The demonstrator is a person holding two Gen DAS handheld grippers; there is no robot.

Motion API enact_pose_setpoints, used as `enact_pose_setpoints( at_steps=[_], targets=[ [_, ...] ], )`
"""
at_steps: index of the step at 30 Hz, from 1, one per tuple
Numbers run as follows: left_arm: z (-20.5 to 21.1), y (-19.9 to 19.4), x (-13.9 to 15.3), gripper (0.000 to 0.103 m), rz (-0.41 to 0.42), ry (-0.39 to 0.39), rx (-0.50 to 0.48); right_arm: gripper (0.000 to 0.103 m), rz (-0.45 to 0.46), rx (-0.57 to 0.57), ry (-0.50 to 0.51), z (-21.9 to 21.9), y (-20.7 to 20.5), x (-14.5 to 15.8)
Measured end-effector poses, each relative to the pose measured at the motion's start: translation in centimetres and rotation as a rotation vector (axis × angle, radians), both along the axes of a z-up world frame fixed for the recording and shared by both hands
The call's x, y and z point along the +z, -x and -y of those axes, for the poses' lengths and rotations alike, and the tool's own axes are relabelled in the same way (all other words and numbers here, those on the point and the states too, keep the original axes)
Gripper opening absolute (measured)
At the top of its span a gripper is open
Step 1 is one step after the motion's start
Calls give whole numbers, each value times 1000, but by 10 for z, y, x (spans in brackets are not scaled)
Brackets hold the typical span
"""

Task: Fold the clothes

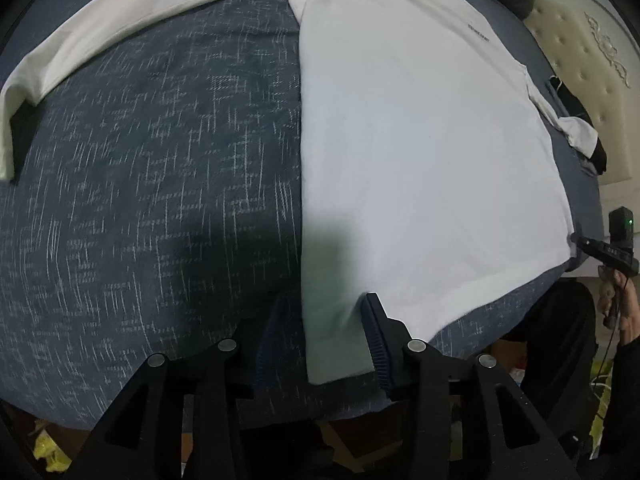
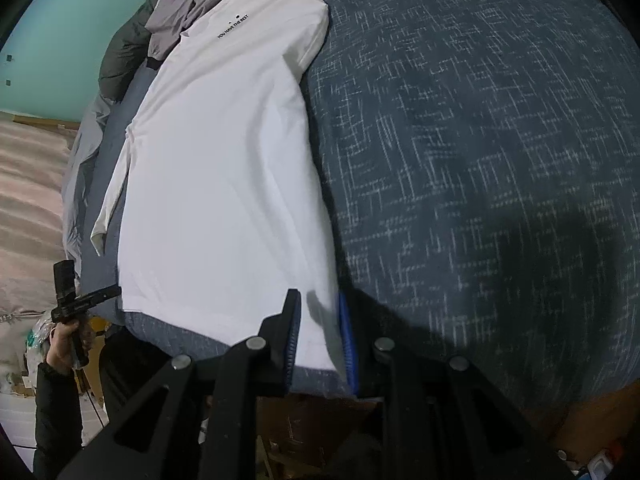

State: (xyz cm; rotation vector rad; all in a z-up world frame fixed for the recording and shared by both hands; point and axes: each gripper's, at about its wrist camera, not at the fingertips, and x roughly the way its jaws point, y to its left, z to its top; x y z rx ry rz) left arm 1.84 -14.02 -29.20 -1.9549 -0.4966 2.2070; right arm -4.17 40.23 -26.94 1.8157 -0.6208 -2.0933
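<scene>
Right wrist: shirt [image 2: 224,152] print reads "YOU HAVE THE BEST".

Shirt [image 1: 420,152] lay flat on the bedcover [image 1: 140,200], hem toward the near edge, collar end far. One sleeve [image 1: 100,32] stretched sideways across the far bedcover; the other sleeve [image 2: 116,188] lay along the body's opposite side. The left gripper [image 1: 320,320] and right gripper [image 2: 318,320] each straddled a near hem corner. More garments [image 2: 188,4] were piled beyond the collar end.
</scene>
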Motion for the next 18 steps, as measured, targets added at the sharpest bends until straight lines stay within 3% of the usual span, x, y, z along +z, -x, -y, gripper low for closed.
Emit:
enact_pose_setpoints(
  at_steps=[3, 5, 7, 8, 9, 18],
  targets=[
    [1, -5, -2, 45, 6, -28, 7, 18, -11, 9, 0, 1, -2, 0],
    [3, -7, -5, 45, 5, -35, 15, 9, -16, 10, 7, 1, -3, 0],
    [2, -9, -4, 31, -9, -6, 22, 7, -28, 12, 8, 4, -5, 1],
    [1, -9, -3, 9, -16, 7, 24, 6, -35, 11, 10, 5, -6, 2],
    [-1, -9, -1, 2, -27, 8, 17, 5, -45, 10, 11, 6, -7, 4],
    [-3, -21, 69, 2, -172, -17, -29, 3, -181, -10, -1, -13, -22, 68]
  ],
)
